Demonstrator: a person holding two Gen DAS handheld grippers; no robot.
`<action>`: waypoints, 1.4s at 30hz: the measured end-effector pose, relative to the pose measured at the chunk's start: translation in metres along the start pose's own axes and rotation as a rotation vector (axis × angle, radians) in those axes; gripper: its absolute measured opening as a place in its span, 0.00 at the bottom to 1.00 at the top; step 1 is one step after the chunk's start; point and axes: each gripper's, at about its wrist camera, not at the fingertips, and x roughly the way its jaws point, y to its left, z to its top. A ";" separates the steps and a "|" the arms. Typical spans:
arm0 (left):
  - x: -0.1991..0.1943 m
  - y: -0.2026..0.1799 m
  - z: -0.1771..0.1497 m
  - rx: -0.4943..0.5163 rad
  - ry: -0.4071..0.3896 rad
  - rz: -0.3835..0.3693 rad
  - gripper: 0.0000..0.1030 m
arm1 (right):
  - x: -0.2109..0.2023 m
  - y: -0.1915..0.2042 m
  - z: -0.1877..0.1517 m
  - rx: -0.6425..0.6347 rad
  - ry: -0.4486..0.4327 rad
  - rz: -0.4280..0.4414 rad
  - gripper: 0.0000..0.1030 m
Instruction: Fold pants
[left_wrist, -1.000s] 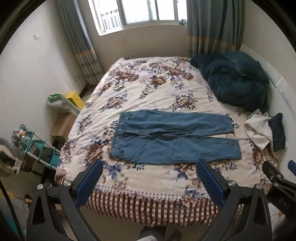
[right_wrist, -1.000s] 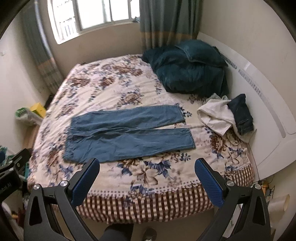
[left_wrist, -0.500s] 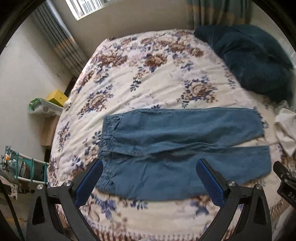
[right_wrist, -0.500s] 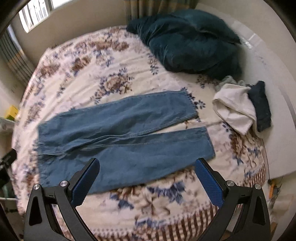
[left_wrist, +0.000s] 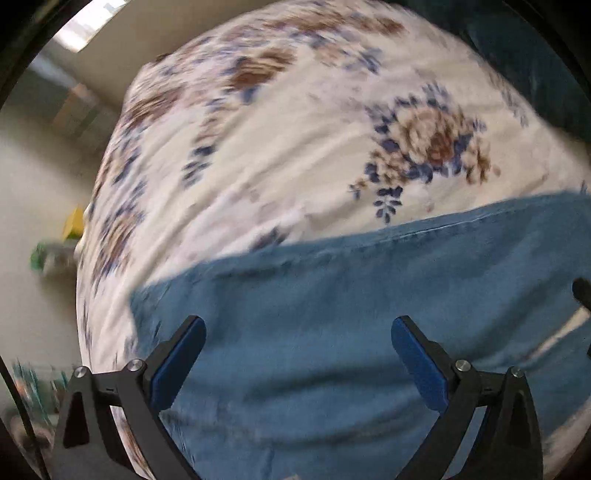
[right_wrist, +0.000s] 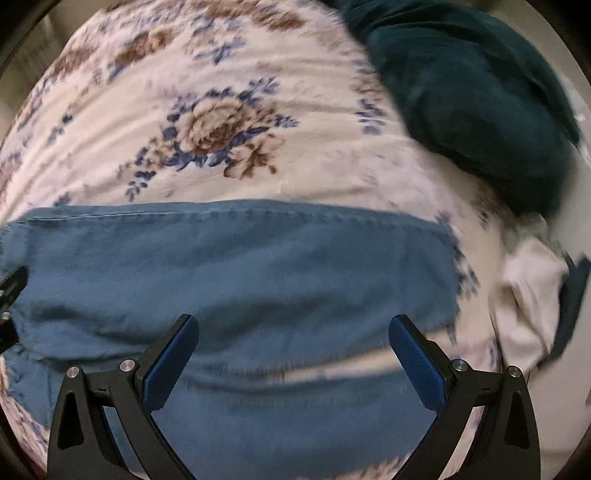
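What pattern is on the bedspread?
Cream bedspread with brown-and-blue flowers, clearest in the right wrist view.

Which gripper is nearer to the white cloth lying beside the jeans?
Right. The right gripper hangs open over the leg end of the jeans, with the white cloth just beyond. The left gripper hangs open over the waist end, with no cloth in its view.

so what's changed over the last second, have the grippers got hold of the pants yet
Not yet. Both grippers have swung down and in toward the bed: the pants now fill the lower half of each view, where a second ago the whole room showed. The left gripper and the right gripper are both open and hold nothing. The pants lie flat on the floral bedspread as before, and the dark pillows have not moved.
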 end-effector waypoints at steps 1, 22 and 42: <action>0.019 -0.010 0.010 0.051 0.017 -0.004 1.00 | 0.021 0.008 0.016 -0.041 0.025 0.010 1.00; 0.114 -0.026 0.060 0.498 0.219 -0.205 0.34 | 0.150 0.093 0.111 -0.663 0.228 0.128 0.09; 0.048 0.028 0.067 0.444 0.040 -0.251 0.02 | 0.095 0.020 0.041 -0.545 0.093 0.292 0.07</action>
